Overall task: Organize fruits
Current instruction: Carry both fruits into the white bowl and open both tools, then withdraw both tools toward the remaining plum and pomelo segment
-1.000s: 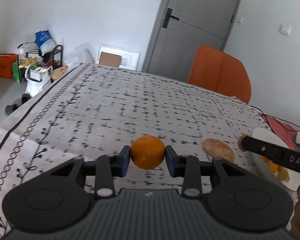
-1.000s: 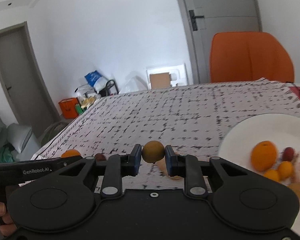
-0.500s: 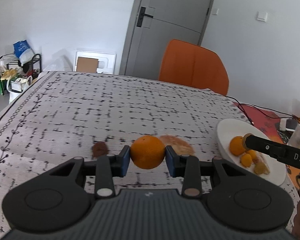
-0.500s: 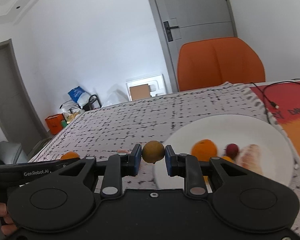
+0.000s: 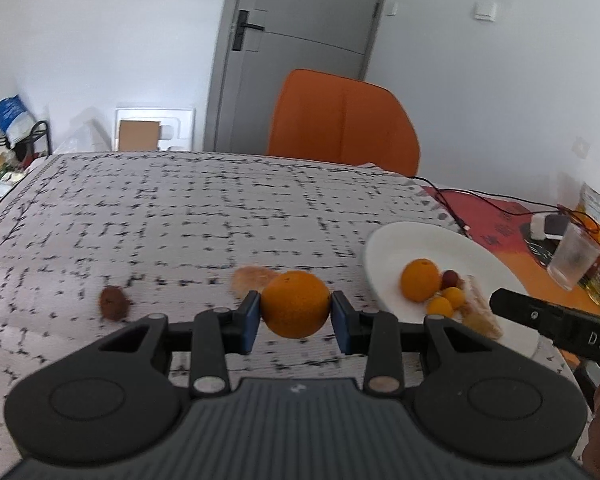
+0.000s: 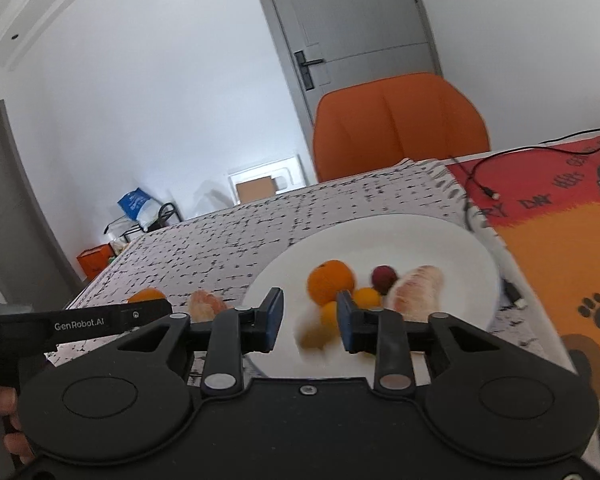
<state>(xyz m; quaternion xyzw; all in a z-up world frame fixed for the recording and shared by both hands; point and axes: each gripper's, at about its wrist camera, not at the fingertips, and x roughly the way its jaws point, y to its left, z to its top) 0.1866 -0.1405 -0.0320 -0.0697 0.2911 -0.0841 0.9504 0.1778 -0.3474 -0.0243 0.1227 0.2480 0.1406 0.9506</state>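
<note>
The left gripper (image 5: 295,317) clamps an orange (image 5: 295,305) near the white plate's (image 6: 452,240) edge, while the right gripper (image 6: 309,320) hangs wide-jawed over a blurred brown fruit (image 6: 316,334) on it.

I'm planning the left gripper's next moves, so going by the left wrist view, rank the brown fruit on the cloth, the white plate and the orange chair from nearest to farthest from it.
1. Brown fruit, on the cloth to the left gripper's left.
2. White plate, to the right.
3. Orange chair, beyond the table's far edge.
</note>
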